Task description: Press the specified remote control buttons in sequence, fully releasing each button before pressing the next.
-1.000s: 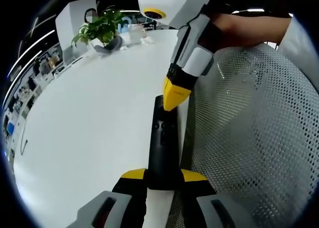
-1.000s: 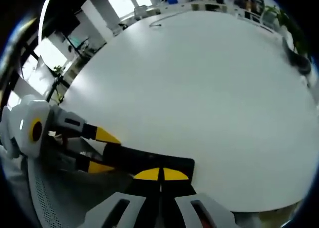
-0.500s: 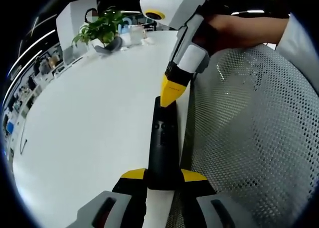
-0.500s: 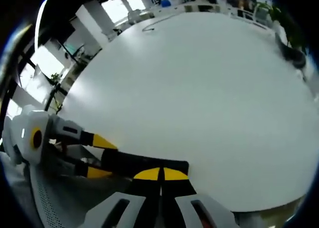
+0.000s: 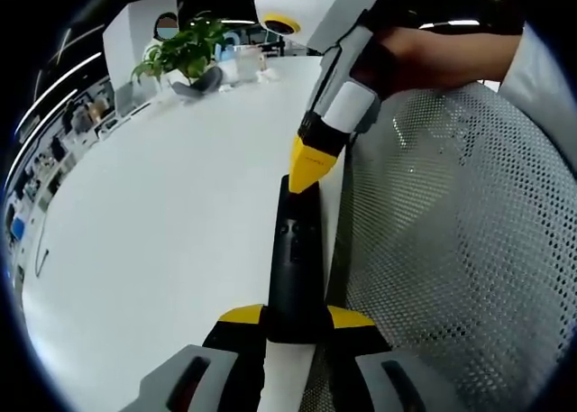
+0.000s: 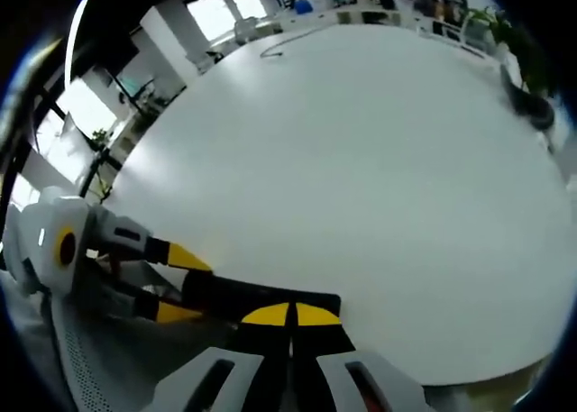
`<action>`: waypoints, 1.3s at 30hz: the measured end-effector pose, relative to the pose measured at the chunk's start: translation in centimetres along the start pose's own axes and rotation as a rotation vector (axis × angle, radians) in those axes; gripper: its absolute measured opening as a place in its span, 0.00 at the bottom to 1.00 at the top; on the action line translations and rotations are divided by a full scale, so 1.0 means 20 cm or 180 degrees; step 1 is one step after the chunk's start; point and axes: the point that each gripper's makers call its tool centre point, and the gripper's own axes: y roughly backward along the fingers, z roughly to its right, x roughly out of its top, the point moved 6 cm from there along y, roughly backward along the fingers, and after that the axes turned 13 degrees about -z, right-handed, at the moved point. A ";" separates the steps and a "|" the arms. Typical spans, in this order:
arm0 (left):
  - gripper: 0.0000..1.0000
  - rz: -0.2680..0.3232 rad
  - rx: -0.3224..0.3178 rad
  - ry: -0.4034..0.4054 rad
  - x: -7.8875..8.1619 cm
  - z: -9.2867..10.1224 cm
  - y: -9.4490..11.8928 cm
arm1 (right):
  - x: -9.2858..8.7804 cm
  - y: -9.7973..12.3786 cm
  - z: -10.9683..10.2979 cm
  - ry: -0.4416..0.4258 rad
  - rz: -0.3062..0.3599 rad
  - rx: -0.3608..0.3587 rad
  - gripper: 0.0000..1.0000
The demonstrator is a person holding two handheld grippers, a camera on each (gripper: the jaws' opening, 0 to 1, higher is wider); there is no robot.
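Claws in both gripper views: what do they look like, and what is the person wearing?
Both claws share one design. The right claw has yellow wedge tips on a black section, then a white and grey body. The left claw shows the same yellow tips over black, with white-grey shells carrying red marks lower down. The hand emerges from a white sleeve.

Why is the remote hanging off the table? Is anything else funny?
The black remote isn't lying flat: the left gripper clamps its near end at the white table edge, beside a mesh chair. The right gripper, fingers together, meets its far end. Nothing looks spilled or broken.
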 end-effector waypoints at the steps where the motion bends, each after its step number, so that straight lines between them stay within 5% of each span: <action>1: 0.24 0.0001 -0.0002 0.0002 0.00 0.00 0.00 | 0.00 0.00 -0.01 -0.0022 -0.0019 0.0050 0.00; 3: 0.24 0.0003 -0.0006 0.0006 0.00 0.00 0.00 | -0.02 -0.03 -0.01 0.0016 -0.0149 0.0006 0.00; 7: 0.24 0.0007 -0.0008 0.0014 0.00 0.00 0.00 | 0.00 -0.01 -0.01 0.0283 -0.0057 -0.0305 0.00; 14: 0.24 0.0009 -0.0008 0.0013 0.00 0.00 0.00 | -0.01 -0.02 -0.02 0.0280 -0.0110 -0.0246 0.00; 18: 0.24 0.0012 -0.0012 0.0022 0.00 0.00 0.00 | -0.01 -0.03 -0.04 0.0526 -0.0107 -0.0401 0.00; 28: 0.24 0.0013 -0.0014 0.0035 0.00 0.00 0.00 | -0.01 -0.02 -0.01 0.0212 -0.0082 -0.0177 0.00; 31: 0.24 0.0010 -0.0009 0.0014 0.00 0.00 0.00 | -0.01 -0.02 0.00 -0.0070 -0.0067 0.0014 0.00; 39: 0.24 0.0033 -0.0008 0.0022 0.00 0.00 0.00 | 0.02 -0.03 -0.01 -0.0119 -0.0033 0.0132 0.00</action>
